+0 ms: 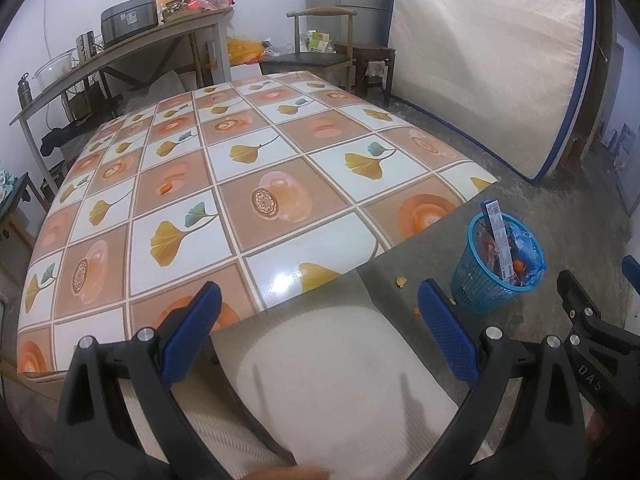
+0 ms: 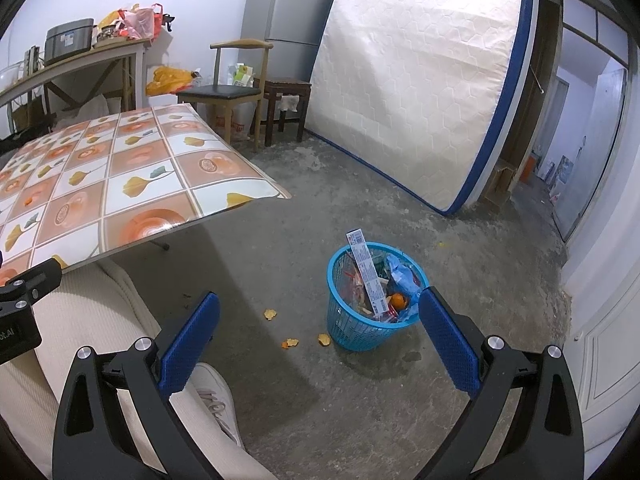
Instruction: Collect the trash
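Two hand-held grippers, both with jaws spread wide and nothing between them: left hand-held gripper (image 1: 320, 336) hovers over the person's lap at the near edge of the bench (image 1: 224, 184), right hand-held gripper (image 2: 320, 340) hangs over the concrete floor (image 2: 360, 400) just in front of the blue trash basket (image 2: 352, 328). Basket stands on the floor beside the bench, well filled: a long printed box (image 2: 366, 272) sticks up out of it, blue plastic wrapper (image 2: 404, 276) and an orange piece (image 2: 397, 300) inside. Three orange peel scraps lie loose on the floor near the basket: one (image 2: 270, 314) farther left, one (image 2: 290, 343) closer, one (image 2: 323, 339) just beside the basket base. One small orange scrap (image 1: 165, 189) sits on the bench's tiled cloth. White shoe (image 2: 216, 396) shows below the right hand-held gripper.
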Tool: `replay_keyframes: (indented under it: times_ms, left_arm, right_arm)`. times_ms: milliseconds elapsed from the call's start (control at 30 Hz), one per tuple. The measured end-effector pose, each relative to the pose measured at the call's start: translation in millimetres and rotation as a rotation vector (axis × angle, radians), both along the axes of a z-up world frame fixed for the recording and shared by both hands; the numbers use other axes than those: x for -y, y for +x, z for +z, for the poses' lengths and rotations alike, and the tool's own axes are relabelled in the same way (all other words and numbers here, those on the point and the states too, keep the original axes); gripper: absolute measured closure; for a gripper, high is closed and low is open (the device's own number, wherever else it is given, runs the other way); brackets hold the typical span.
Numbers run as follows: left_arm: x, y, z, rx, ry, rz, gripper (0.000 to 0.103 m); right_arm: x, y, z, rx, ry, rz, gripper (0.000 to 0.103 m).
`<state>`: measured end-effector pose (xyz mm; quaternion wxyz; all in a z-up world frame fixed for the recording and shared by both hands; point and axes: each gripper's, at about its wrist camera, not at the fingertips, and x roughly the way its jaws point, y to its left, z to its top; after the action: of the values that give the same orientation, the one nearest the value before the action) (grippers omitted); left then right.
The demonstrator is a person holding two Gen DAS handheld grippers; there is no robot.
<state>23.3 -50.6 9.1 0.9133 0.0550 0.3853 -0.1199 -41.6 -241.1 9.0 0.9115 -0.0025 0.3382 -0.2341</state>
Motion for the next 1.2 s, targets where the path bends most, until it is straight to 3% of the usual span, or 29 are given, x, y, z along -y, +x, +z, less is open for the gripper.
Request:
replay_keyframes:
  times_ms: [1200]
  left_arm:
    - [2.6, 0.7, 0.0, -0.007, 0.004, 0.012, 0.008]
  right_arm:
    - [3.1, -0.3, 1.9, 0.000, 0.004, -0.009, 0.006]
